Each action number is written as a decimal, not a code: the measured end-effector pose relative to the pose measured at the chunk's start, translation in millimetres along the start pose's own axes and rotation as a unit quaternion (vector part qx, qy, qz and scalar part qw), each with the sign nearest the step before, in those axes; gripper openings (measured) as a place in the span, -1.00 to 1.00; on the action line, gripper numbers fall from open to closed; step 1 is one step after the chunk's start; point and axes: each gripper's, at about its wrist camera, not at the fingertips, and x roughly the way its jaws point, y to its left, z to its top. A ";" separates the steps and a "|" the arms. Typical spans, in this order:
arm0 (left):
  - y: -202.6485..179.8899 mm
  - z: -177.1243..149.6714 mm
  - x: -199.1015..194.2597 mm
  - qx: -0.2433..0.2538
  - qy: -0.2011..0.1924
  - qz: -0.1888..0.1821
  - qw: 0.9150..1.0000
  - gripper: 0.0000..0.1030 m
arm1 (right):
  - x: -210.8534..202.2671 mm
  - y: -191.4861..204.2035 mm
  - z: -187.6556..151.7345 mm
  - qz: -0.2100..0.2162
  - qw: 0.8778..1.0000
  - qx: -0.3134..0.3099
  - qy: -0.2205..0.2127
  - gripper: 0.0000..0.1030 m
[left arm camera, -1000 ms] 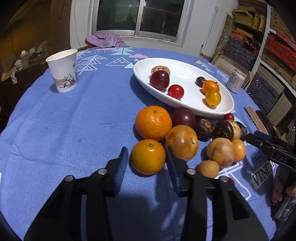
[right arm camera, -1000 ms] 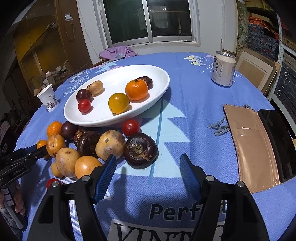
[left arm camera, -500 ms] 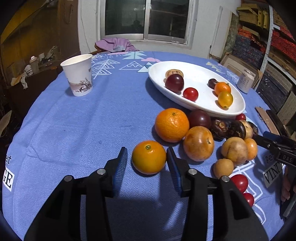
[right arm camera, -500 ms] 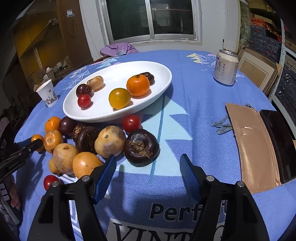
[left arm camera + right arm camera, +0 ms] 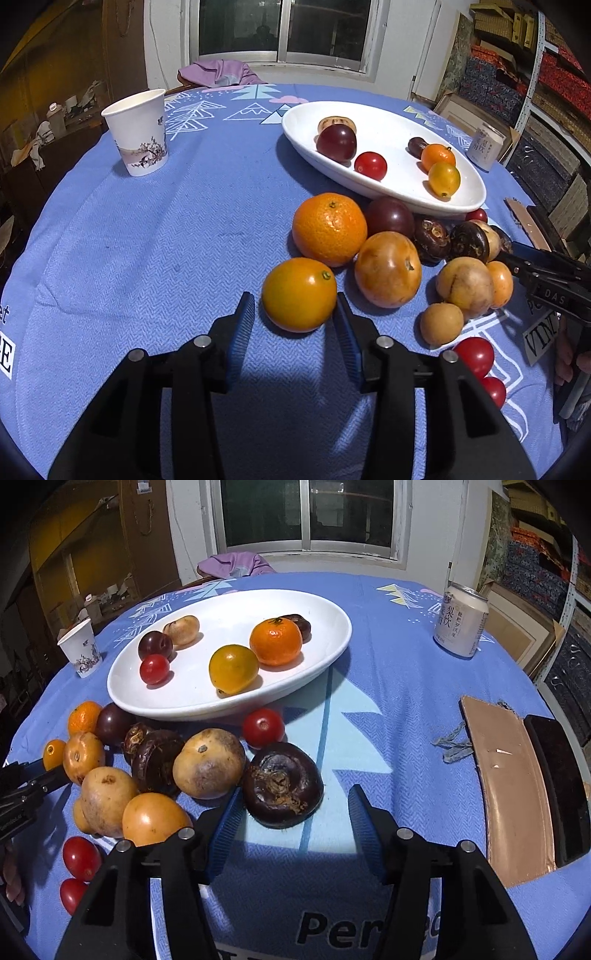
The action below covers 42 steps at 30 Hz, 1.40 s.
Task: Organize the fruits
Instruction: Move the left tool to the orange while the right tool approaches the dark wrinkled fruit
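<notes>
White dish (image 5: 332, 653) hiding dark fruit (image 5: 299, 624) behind orange (image 5: 275, 640), cup (image 5: 79, 648) distant.

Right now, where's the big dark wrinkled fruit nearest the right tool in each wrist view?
Left wrist: far right, mostly hidden behind the pale and dark fruits; only a dark sliver shows above the right tool's tip, so the match is tentative.
Right wrist: lower centre, the dark wrinkled fruit lies just ahead of the right tool, between its open blue pads.
Shared landmark: the white oval plate.
</notes>
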 end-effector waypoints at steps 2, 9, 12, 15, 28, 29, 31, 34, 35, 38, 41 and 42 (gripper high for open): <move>0.9 0.1 -0.2 -0.002 -0.001 -0.001 1.000 -0.14 | -0.7 1.0 -0.3 0.005 1.000 -0.002 -0.002 -0.05; 3.7 1.2 -0.3 -0.017 -0.005 -0.010 1.000 -0.17 | -3.2 4.6 -3.7 0.006 1.000 -0.012 -0.002 -0.13; 5.7 2.3 0.3 -0.024 -0.005 -0.014 1.000 -0.17 | -5.0 3.9 -5.5 0.010 1.000 -0.010 -0.002 -0.14; 6.6 3.1 0.9 -0.027 -0.006 -0.015 1.000 -0.17 | -6.2 2.4 -6.1 0.014 1.000 -0.005 -0.003 -0.14; 7.5 6.5 3.4 -0.035 -0.008 -0.024 0.999 -0.10 | -6.0 2.2 -6.1 0.014 1.000 -0.005 -0.002 -0.14; 7.8 6.7 3.8 -0.036 -0.007 -0.027 0.999 -0.16 | -6.1 2.1 -6.1 0.014 1.000 -0.005 -0.002 -0.14; 7.3 6.5 3.5 -0.035 -0.009 -0.027 0.999 -0.25 | -6.0 2.4 -6.1 0.014 1.000 -0.005 -0.002 -0.14; 6.8 7.1 3.7 -0.036 -0.010 -0.027 0.999 -0.26 | -6.1 2.6 -6.0 0.014 1.000 -0.006 -0.002 -0.14; 6.6 7.4 3.5 -0.036 -0.012 -0.025 0.999 -0.26 | -5.9 2.5 -6.0 0.013 1.000 -0.006 -0.002 -0.13; 8.5 8.3 3.6 -0.041 -0.014 -0.025 0.999 -0.24 | -5.9 2.8 -6.0 0.013 1.000 -0.007 -0.002 -0.13; 10.9 9.5 3.2 -0.048 -0.018 -0.022 0.998 -0.19 | -6.2 2.5 -6.0 0.014 1.000 -0.007 -0.002 -0.14; 10.9 9.6 3.4 -0.047 -0.018 -0.024 0.998 -0.20 | -6.0 3.1 -5.8 0.014 1.000 -0.007 -0.002 -0.14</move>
